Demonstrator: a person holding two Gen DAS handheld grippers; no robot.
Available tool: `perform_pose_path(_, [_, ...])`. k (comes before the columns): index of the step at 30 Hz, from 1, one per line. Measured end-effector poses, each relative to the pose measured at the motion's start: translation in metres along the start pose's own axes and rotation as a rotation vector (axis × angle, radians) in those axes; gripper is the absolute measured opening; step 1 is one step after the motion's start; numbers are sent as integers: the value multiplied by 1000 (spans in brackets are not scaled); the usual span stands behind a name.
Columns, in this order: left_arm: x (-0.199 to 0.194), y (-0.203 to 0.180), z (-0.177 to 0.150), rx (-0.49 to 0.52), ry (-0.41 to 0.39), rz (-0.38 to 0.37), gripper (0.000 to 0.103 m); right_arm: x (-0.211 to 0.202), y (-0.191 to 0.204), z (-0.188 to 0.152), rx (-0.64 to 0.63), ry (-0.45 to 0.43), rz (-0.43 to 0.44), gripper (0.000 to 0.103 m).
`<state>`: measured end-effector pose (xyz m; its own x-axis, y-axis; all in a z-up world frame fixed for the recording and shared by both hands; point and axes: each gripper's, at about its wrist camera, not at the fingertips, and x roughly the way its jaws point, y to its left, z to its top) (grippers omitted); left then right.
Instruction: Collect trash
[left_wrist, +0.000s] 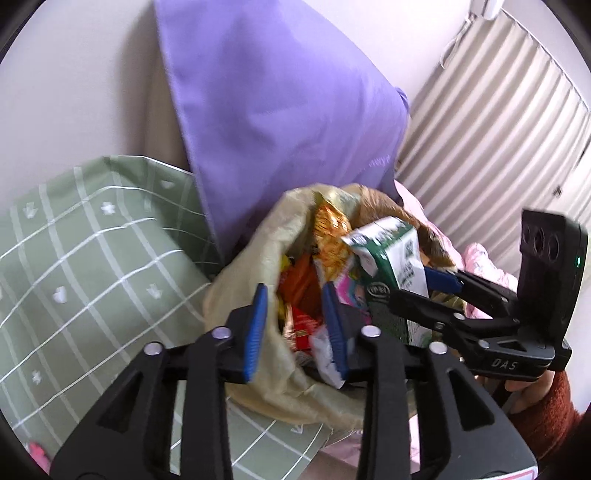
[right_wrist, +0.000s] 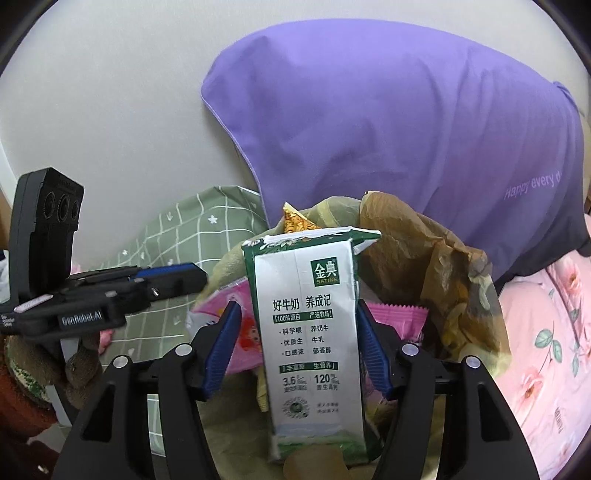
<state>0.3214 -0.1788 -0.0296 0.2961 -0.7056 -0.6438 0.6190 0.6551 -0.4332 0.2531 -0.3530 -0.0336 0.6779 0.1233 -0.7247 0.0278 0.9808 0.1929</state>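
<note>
**Entry: milk carton at the mouth of the trash bag, on the bed**

- Item: milk carton (right_wrist: 308, 332), green and silver, upright, top flaps torn open. Location: over the open mouth of the trash bag (left_wrist: 258, 266), its lower end already among the contents.
- Right hand-held gripper (right_wrist: 299, 347): jaws spread wide, one blue pad at each side of the carton. A gap shows at the left pad; at the right pad contact cannot be told. Judged: released, or very nearly.
- Left hand-held gripper (left_wrist: 297, 314): jaws partly open, straddling the near rim of the bag; nothing is visibly pinched between the pads.
- Bag contents: orange snack wrapper (left_wrist: 330, 236), pink wrapper (right_wrist: 397, 317), red packets. Bag is thin, crumpled and filled close to the rim.
- Surroundings: purple pillow (right_wrist: 406, 147), green checked pillow (left_wrist: 92, 258), pink floral bedsheet (right_wrist: 546, 350).

Risks, as judged:
- With neither gripper holding the rim, the soft bag may slump on the bedding and spill wrappers.
- The carton stands tall on loose trash; it may tip out over the rim.
- The torn top could drip leftover milk onto the sheet.
- Both grippers work close together; a careless withdrawal could snag the film.
</note>
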Motion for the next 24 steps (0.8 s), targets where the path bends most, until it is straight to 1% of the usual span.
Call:
perform_pose_path(1, [-10,3,-2,-15,-18,14,40,-6,2,-2,-4,-12,-12,58])
perform_pose_path(3, [-30,8,-7,-33,-55,48,45,-18,7,-5,-14,-42,-42,58])
perform_pose_path(5, [-54,12,-16,-41,-95,98,51,-34,11,-8,-3,-103,-90,58])
perform_pose_path(6, [-67,12,-23,-44,-116,123,55,-41,12,-9,7,-126,-99,59])
perform_pose_path(9, [-107,11,-48,-51,-179,198,63,-64,22,-17,35,-184,-89,59])
perform_pose_path(11, [-129,8,-66,-62,-206,236,68,-72,33,-23,33,-187,-73,59])
perform_pose_path(13, [-150,3,-86,-66,-222,280,77,-80,47,-32,10,-179,-43,59])
perform_pose_path(14, [-160,-1,-97,-64,-232,307,80,-84,55,-37,-9,-172,-36,59])
perform_pose_path(15, [-167,-4,-106,-63,-239,327,85,-88,64,-43,-31,-167,-32,59])
perform_pose_path(19, [-201,-22,-143,-66,-280,431,88,-106,100,-70,-94,-171,14,59])
perform_pose_path(24, [-236,-40,-187,-128,-331,543,89,-132,139,-109,-168,-170,63,59])
